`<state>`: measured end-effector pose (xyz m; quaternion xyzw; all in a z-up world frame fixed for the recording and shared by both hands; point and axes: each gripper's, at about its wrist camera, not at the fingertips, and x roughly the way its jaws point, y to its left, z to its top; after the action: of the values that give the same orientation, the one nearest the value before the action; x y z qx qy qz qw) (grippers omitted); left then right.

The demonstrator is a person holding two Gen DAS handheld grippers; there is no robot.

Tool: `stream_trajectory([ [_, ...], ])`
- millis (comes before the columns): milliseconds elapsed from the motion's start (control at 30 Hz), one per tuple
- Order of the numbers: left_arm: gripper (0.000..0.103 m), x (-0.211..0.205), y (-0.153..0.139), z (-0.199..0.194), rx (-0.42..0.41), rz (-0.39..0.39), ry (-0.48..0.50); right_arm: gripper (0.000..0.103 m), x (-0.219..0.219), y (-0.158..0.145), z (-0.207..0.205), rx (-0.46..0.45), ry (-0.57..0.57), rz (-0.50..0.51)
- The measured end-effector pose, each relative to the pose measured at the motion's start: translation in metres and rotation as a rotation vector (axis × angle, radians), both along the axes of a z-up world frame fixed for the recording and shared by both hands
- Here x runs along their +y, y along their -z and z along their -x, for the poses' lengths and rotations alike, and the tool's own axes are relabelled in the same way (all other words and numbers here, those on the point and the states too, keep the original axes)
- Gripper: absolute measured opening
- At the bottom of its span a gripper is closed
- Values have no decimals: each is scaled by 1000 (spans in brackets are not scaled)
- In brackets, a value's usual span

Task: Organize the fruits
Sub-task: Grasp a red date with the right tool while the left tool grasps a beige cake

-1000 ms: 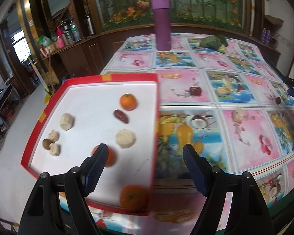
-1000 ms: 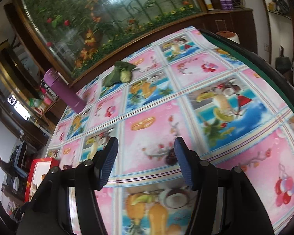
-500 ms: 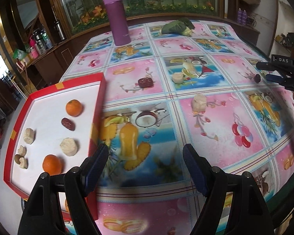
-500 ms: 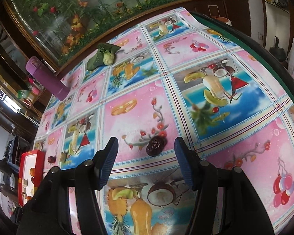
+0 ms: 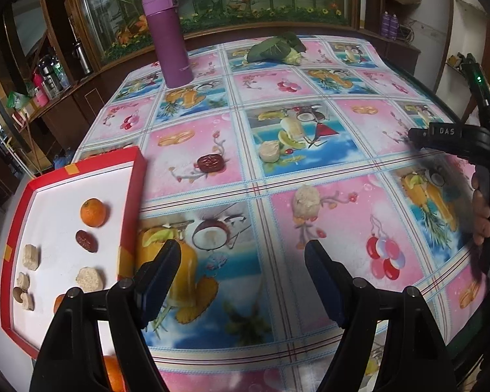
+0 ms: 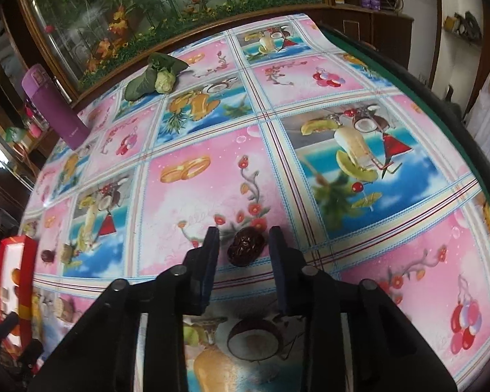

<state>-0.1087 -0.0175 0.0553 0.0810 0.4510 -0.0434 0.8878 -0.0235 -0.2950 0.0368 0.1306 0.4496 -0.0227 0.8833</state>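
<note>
The right gripper (image 6: 245,245) is set low over the tablecloth (image 6: 392,202) with its 2 fingers partly closed around a dark red date (image 6: 246,248) — a narrow gap is seen on each side, so the fruit is bracketed but not yet pinched. The step in hand is judged to be the grasp of this date. It is best done by keeping the fruit centred between the pads and closing gently, since the wrinkled skin looks soft and could be crushed or squeezed out sideways. A straight lift is advised before any carry toward the red tray (image 5: 137,176).

The left gripper (image 5: 243,271) is held spread wide and empty above the cloth beside the tray, where 1 orange (image 5: 93,212), another date and pale pieces are already laid. A 2nd loose date (image 5: 211,162) and 2 pale pieces are left on the cloth.
</note>
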Motion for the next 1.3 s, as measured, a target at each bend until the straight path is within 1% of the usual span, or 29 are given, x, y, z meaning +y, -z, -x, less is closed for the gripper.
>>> stream_trajectory([
  [33, 78, -1, 1, -1, 5, 2, 2, 24, 3, 0, 0, 0, -2, 32],
  [133, 78, -2, 4, -3, 20, 1, 4, 24, 10, 0, 1, -3, -14, 96],
  [267, 78, -3, 5, -7, 28, 14, -2, 23, 15, -1, 3, -3, -22, 139],
  [567, 78, -20, 7, -22, 41, 27, 31, 23, 15, 0, 2, -1, -22, 141],
  [800, 78, -26, 19, -37, 82, 57, 13, 23, 15, 0, 3, -1, -22, 141],
  [1167, 78, -32, 23, -44, 75, 51, 6, 23, 15, 0, 2, 0, -22, 140],
  [1300, 76, -31, 24, -45, 74, 53, 0, 23, 15, 0, 2, 1, -22, 141],
])
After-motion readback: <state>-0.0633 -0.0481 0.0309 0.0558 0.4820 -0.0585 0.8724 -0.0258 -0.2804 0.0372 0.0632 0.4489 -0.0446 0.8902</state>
